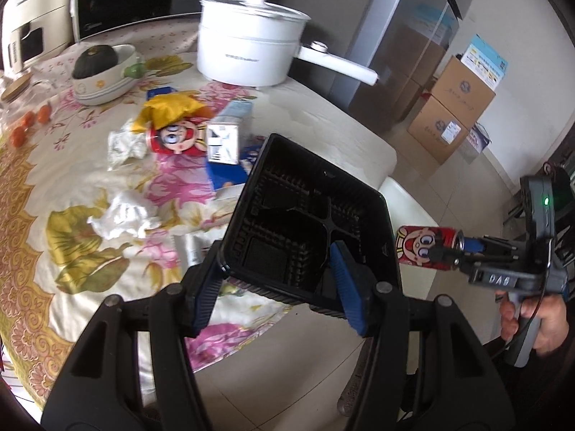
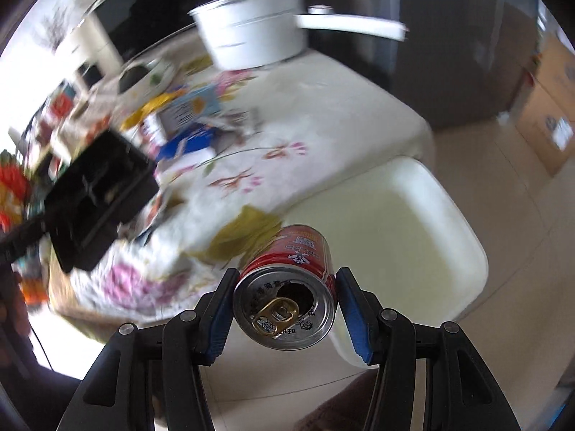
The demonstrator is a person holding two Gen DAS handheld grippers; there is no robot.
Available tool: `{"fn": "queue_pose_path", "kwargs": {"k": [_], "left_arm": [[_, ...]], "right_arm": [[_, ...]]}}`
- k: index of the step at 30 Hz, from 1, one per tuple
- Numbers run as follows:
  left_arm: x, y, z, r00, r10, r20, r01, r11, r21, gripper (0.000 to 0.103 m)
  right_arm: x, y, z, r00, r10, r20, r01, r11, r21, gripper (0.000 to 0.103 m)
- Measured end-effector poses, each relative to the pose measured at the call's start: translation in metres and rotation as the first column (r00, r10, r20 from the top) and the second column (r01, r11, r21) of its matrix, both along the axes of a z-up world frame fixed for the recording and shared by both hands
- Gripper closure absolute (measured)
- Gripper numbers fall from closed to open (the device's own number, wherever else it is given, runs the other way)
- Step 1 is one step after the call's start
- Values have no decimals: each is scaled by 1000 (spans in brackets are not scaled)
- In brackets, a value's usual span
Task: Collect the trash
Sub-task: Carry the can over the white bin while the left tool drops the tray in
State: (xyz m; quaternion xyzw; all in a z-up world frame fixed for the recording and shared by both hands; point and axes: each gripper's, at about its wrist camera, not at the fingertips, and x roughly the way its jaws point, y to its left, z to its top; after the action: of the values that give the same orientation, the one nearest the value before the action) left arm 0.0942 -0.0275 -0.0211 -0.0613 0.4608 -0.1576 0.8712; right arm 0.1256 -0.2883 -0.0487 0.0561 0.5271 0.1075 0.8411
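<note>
My left gripper (image 1: 275, 283) is shut on the near wall of a black compartment food tray (image 1: 305, 212), held tilted above the table's front edge. My right gripper (image 2: 285, 298) is shut on an opened red cartoon drink can (image 2: 287, 280), lifted off the table over the floor. In the left wrist view that can (image 1: 426, 248) and the right gripper (image 1: 452, 253) hang at the right, with a hand on the handle. A second red can (image 1: 176, 140), a yellow wrapper (image 1: 169, 107), a small carton (image 1: 224, 140) and crumpled tissues (image 1: 122, 215) lie on the floral tablecloth (image 1: 43, 251).
A white electric pot (image 1: 248, 50) with a long handle stands at the back of the table. A bowl holding a dark squash (image 1: 100, 72) and small oranges (image 1: 21, 129) sit at the left. A white rounded seat (image 2: 413, 222) adjoins the table; cardboard boxes (image 1: 452, 115) stand on the floor.
</note>
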Motion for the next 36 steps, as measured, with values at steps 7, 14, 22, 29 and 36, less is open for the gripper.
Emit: {"fn": "queue_pose_path", "kwargs": {"k": [7,14,22,29,36], "left_arm": [[11,-67,-15,994,-110,-17,111,993,48,43],[17,-129,-39,975,-219,-41,222,966,134,43],[29,-174,-58,958,-284,-45,288,941,177,43],[35,-194,-59,957,-290,-9,287,944,163,14],[37,-184,-51,965,-264,-10,261,948,184,6]], "right_arm": [[12,-44,9,997,-64,39,63,998,15,48],[15,-83,4,990,-132,43,133,991,-24,48],[10,-119,4,980,-193,41,194,981,-26,48],[13,-131,2,977,-213,29,213,977,-27,48],[19,-134,-4,976,-218,-1,218,975,-35,48]]}}
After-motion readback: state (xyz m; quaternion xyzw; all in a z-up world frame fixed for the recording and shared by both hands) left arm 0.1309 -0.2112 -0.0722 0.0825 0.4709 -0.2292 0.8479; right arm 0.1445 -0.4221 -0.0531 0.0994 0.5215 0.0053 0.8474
